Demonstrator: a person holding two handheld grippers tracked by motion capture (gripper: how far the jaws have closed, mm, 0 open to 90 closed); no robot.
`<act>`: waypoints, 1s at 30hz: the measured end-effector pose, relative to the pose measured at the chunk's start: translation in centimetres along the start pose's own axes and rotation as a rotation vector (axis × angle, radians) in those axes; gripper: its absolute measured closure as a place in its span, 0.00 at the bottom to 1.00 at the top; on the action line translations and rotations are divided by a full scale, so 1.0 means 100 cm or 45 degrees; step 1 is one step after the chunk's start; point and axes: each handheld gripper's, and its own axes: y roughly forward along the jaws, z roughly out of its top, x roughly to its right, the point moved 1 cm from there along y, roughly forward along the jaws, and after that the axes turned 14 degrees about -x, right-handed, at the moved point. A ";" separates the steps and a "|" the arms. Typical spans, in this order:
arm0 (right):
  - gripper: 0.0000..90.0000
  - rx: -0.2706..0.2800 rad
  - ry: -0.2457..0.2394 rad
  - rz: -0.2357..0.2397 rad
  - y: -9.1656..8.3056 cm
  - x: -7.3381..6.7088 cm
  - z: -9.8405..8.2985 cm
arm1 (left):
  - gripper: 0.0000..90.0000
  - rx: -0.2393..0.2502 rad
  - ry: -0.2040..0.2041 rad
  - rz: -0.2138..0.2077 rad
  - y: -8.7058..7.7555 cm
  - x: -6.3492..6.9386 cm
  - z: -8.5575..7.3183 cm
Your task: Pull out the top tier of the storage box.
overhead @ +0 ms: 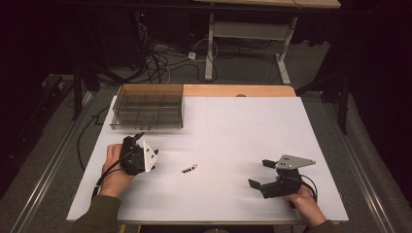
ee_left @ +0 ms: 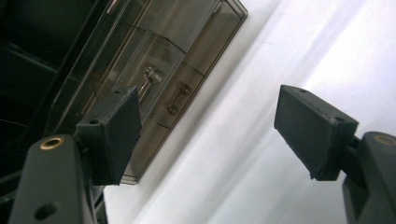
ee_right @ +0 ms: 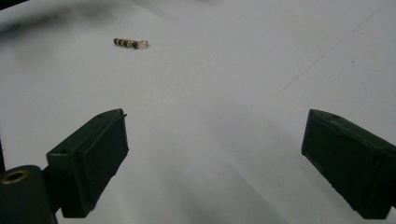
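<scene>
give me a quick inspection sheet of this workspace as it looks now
surface: white table, bare wood strip at its far edge
job's things: clear compartment box at far left; small banded part lying mid-table
clutter: nothing seen
grippers: left gripper open beside the box; right gripper open, aimed at the part
cables: one trails from each gripper; tangle on floor beyond the table
surroundings: dark room, second table's white legs behind

White surface (overhead: 233, 136) with a bare wood strip at its far edge; smoky brown see-through divided box (overhead: 148, 112); small rod (overhead: 189, 168) banded black and pale; both grippers black, each topped by a grey plate
</scene>
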 end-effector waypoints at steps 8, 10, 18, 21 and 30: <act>0.09 0.000 0.002 -0.001 0.000 0.000 0.000 | 0.25 0.037 -0.107 -0.109 -0.001 -0.006 -0.002; 0.09 0.000 0.002 -0.001 0.000 0.000 0.000 | 0.25 0.041 -0.128 -0.136 0.000 -0.007 -0.002; 0.09 0.000 0.003 -0.001 0.000 0.000 0.000 | 0.24 0.065 -0.234 -0.269 0.002 -0.012 -0.004; 0.09 -0.001 0.003 -0.002 0.000 0.000 0.000 | 0.24 0.068 -0.273 -0.323 0.003 -0.014 -0.005; 0.09 0.002 0.005 -0.006 0.000 0.000 0.000 | 0.19 0.091 -0.383 -0.461 0.007 -0.022 -0.009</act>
